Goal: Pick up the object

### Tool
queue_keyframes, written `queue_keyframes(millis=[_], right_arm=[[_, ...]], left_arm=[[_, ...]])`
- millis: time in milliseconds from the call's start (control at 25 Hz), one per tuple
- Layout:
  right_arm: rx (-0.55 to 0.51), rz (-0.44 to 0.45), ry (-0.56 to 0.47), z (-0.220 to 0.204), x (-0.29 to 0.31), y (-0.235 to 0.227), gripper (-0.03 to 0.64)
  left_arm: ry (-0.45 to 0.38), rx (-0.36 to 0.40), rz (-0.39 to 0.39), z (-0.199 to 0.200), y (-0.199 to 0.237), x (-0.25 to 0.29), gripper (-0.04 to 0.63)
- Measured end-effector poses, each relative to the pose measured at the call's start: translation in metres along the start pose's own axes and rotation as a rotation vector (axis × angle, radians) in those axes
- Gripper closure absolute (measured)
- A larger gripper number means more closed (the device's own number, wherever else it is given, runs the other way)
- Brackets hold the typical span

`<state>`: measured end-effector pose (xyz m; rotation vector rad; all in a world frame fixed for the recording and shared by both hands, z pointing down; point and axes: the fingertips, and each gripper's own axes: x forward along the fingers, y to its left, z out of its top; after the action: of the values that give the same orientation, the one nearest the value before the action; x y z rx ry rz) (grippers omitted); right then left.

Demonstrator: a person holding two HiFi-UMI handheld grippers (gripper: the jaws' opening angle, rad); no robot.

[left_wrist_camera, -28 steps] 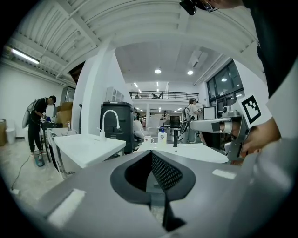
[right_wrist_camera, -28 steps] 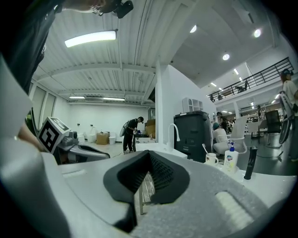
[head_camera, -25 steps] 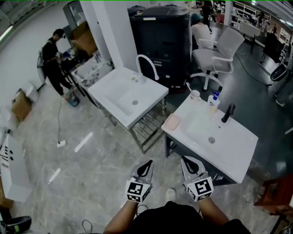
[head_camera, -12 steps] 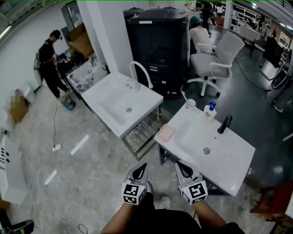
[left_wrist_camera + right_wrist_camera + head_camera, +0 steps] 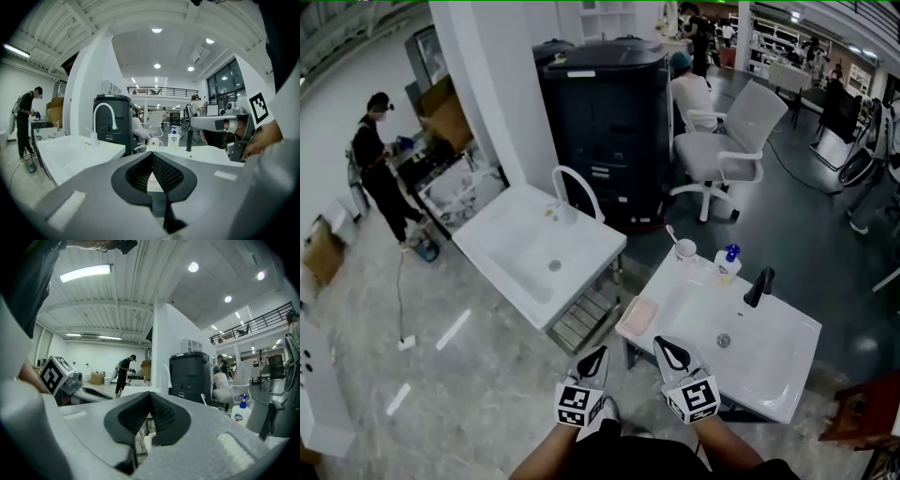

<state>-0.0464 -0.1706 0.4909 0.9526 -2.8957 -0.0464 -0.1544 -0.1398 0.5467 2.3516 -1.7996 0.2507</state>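
In the head view both grippers are held low, side by side, just short of the near corner of a white sink counter (image 5: 773,370). My left gripper (image 5: 598,354) is shut and holds nothing. My right gripper (image 5: 672,348) is also shut and empty, its tip over the counter's near edge. On the counter lie a pink soap dish (image 5: 637,318), a cup with a toothbrush (image 5: 684,248), a pump bottle (image 5: 727,264) and a black faucet (image 5: 757,286). The left gripper view shows the shut jaws (image 5: 152,160) aimed toward the cup (image 5: 153,142) and the bottle (image 5: 174,138).
A second white sink (image 5: 534,255) with a curved white faucet (image 5: 574,190) stands to the left. Behind it are a white pillar (image 5: 492,103) and a black cabinet (image 5: 605,117). A white office chair (image 5: 729,150) is further back. A person (image 5: 380,169) stands far left.
The sink counter with its items has come closer to the grippers as the person walked forward. Both grippers stayed shut and side by side.
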Motion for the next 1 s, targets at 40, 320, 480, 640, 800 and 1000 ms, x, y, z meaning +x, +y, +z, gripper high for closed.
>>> queue_keyframes(millis=[40, 320, 480, 640, 800, 1000], right_arm=[[-0.005, -0.009, -0.003, 0.003, 0.009, -0.004, 0.614], [0.005, -0.101, 0.004, 0.003, 0.047, -0.031, 0.614], [0.019, -0.175, 0.023, -0.005, 0.05, -0.048, 0.614], [0.046, -0.254, 0.04, -0.014, 0.048, -0.061, 0.614], [0.066, -0.302, 0.059, -0.018, 0.04, -0.072, 0.614], [0.077, -0.318, 0.081, -0.022, 0.026, -0.084, 0.614]], left_arm=[[-0.001, 0.005, -0.009, 0.003, 0.007, 0.008, 0.577], [0.019, 0.025, -0.092, 0.022, 0.036, 0.057, 0.577], [0.017, 0.038, -0.16, 0.018, 0.041, 0.083, 0.575], [0.034, 0.04, -0.227, 0.008, 0.04, 0.103, 0.575], [0.059, 0.052, -0.276, 0.004, 0.028, 0.119, 0.57], [0.085, 0.055, -0.303, 0.002, 0.009, 0.132, 0.561]])
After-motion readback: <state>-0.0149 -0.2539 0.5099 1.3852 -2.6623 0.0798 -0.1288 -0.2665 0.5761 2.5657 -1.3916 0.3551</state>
